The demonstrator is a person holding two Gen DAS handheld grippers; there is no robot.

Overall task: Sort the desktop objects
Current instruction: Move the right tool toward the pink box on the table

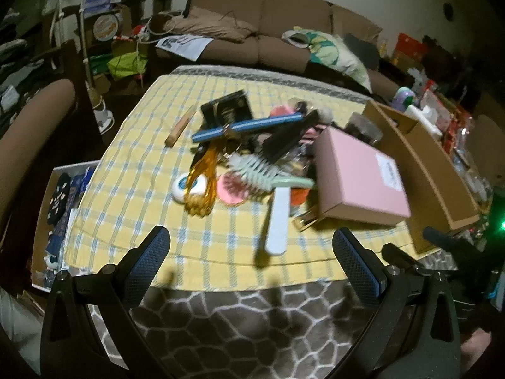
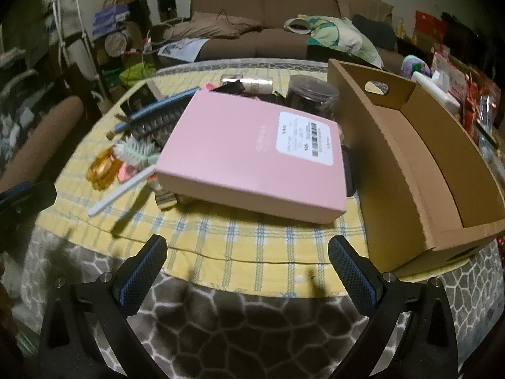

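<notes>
both grippers, left gripper [image 1: 251, 252] and right gripper [image 2: 247, 252], hang empty, jaws apart; approach the pink box [image 2: 249, 151] mid-frame squarely, then carry it to the cardboard tray [image 2: 419, 145] at right.

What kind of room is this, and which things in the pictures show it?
Most likely a cluttered home living room. A brown upholstered sofa stands behind the low table with the yellow checked cloth, a floral pillow lies on the sofa, and stacked household boxes crowd the left wall.

We see the left gripper [image 1: 251, 260] held wide open above the yellow checked cloth [image 1: 132, 195] — a pink box [image 1: 359, 173] lies beside a cardboard box [image 1: 423, 170].
</notes>
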